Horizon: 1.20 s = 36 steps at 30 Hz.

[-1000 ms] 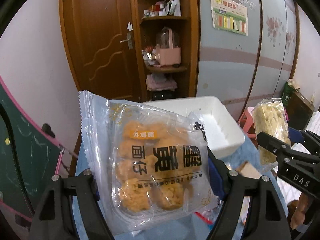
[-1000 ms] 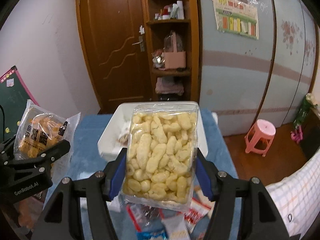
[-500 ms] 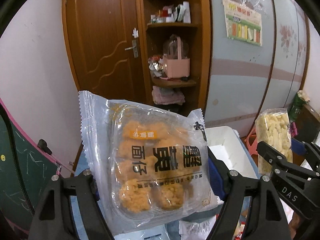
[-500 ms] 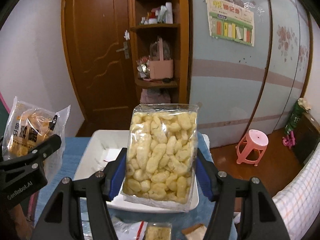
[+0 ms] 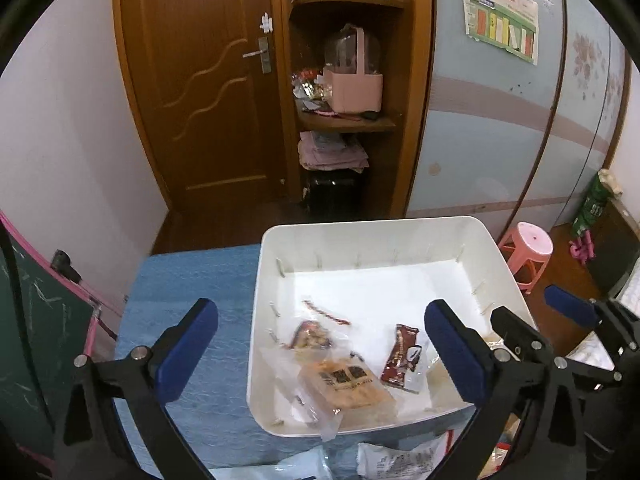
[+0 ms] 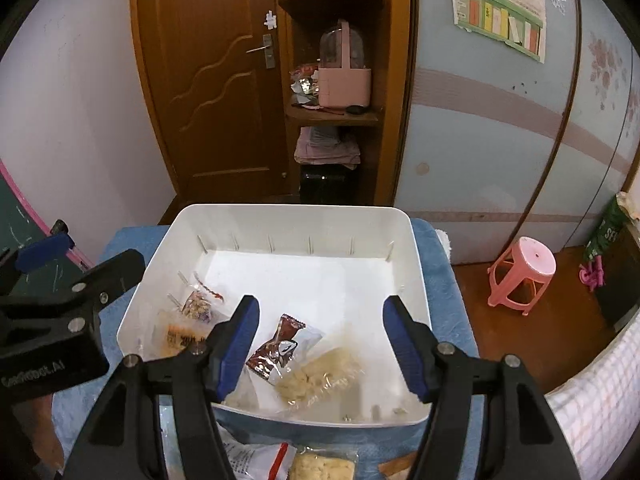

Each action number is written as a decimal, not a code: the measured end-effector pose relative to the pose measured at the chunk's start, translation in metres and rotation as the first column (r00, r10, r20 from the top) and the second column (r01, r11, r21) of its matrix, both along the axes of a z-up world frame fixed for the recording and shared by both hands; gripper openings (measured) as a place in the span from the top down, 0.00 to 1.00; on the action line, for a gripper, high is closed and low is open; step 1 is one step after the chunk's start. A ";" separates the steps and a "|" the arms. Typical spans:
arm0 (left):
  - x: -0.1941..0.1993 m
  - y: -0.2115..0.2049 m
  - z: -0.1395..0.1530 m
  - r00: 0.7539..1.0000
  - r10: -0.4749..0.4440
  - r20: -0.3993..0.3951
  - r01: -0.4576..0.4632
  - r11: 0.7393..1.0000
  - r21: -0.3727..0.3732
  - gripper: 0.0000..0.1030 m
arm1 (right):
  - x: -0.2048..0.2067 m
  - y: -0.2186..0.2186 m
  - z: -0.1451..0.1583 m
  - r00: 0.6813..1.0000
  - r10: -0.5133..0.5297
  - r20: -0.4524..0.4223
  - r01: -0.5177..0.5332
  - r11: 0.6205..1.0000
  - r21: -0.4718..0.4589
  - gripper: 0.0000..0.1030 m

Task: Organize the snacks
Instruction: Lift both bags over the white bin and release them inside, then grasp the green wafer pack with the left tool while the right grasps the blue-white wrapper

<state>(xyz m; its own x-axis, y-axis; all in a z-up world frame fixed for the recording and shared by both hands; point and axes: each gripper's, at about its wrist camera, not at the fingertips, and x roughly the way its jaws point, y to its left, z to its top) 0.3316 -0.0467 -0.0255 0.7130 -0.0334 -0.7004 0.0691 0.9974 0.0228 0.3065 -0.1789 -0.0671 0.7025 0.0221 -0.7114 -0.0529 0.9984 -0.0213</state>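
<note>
A white bin point(image 5: 372, 226) point(image 6: 288, 210) stands on a table under a blue cloth. In it lie an orange biscuit pack point(image 5: 344, 384) point(image 6: 180, 336), a clear pack of pale puffs point(image 6: 316, 376), a brown-red wrapper point(image 5: 400, 356) point(image 6: 276, 344) and a small clear packet point(image 5: 312, 334) point(image 6: 196, 304). My left gripper point(image 5: 318, 312) hovers over the bin's near left part, its jaws opening wide with nothing between them. My right gripper point(image 6: 322, 306) hangs above the bin's near right part, open; the puffs lie loose below it.
More snack packs point(image 6: 320, 466) point(image 5: 400, 460) lie on the blue cloth point(image 5: 188, 280) in front of the bin. A chalkboard point(image 5: 32, 340) stands at the left and a pink stool point(image 6: 524, 276) at the right. Beyond the table are a wooden door and open shelves.
Both grippers moved forward and down over the bin. The left one let go of the orange biscuit pack and the right one let go of the puffs; both packs now lie in the bin.
</note>
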 end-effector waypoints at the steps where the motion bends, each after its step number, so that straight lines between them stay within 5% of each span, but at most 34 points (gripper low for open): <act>1: -0.005 0.000 0.001 1.000 0.002 0.008 -0.002 1.000 0.013 0.00 | -0.002 0.001 0.001 1.000 0.001 0.001 -0.001 1.000 0.002 0.37; 14: -0.079 0.009 0.042 0.997 -0.006 0.082 0.008 1.000 -0.029 0.00 | -0.046 0.005 0.017 1.000 0.029 -0.003 -0.029 0.999 0.033 0.36; 36: -0.246 0.035 0.075 0.987 -0.085 0.136 0.086 0.996 -0.001 0.00 | -0.186 -0.016 0.071 0.997 0.056 0.051 -0.058 0.998 0.038 0.36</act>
<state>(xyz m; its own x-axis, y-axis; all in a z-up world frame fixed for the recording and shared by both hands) 0.0856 -0.0117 0.0492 0.7958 -0.1027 -0.5968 0.1506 0.9881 0.0308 0.1201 -0.1948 0.0039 0.7338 0.0899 -0.6734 -0.1094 0.9939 0.0136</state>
